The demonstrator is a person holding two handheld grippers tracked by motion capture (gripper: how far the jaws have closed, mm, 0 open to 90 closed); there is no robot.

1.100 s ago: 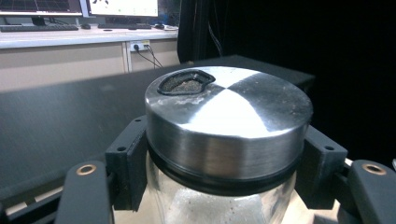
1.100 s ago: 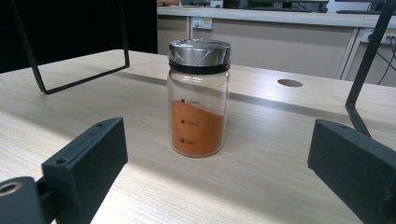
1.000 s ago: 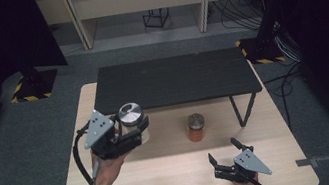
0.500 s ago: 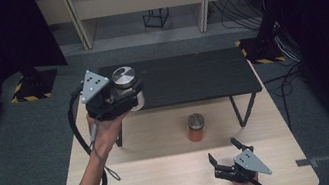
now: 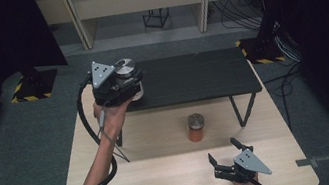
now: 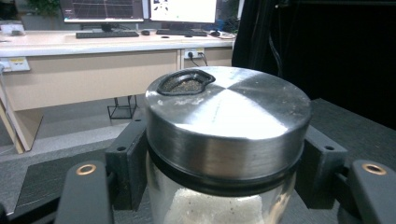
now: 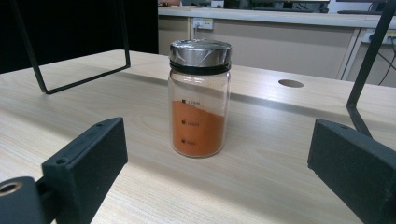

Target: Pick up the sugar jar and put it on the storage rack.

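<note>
In the high view, the left gripper (image 5: 126,81) is raised over the near left corner of the black shelf (image 5: 190,75) that stands across the far half of the wooden table (image 5: 166,173). Its jaws are clamped on the white-powder jar (image 5: 125,68), which stands upright in the grip with its steel lid on top. The jar hangs just above the shelf's left end, so the coming move looks like a short descent: the jar's long axis is vertical and the shelf top lies directly beneath it. The right gripper (image 5: 224,161) rests near the table's near right corner, jaws spread and empty, pointing toward the orange-powder jar (image 5: 196,126), which stands upright on the tabletop under the shelf's near edge, a little right of centre.

In the left gripper view, the black jaws press on both sides of the white-powder jar (image 6: 224,140) just under its lid, whose shaker opening faces away from the camera. The dark shelf surface spreads below and behind it.

In the right gripper view, the jaws stand wide with nothing between them. The orange-powder jar (image 7: 200,98) stands straight ahead, apart from the jaws and roughly centred between them, about half full. The right hand is plainly the nearer one to it.
</note>
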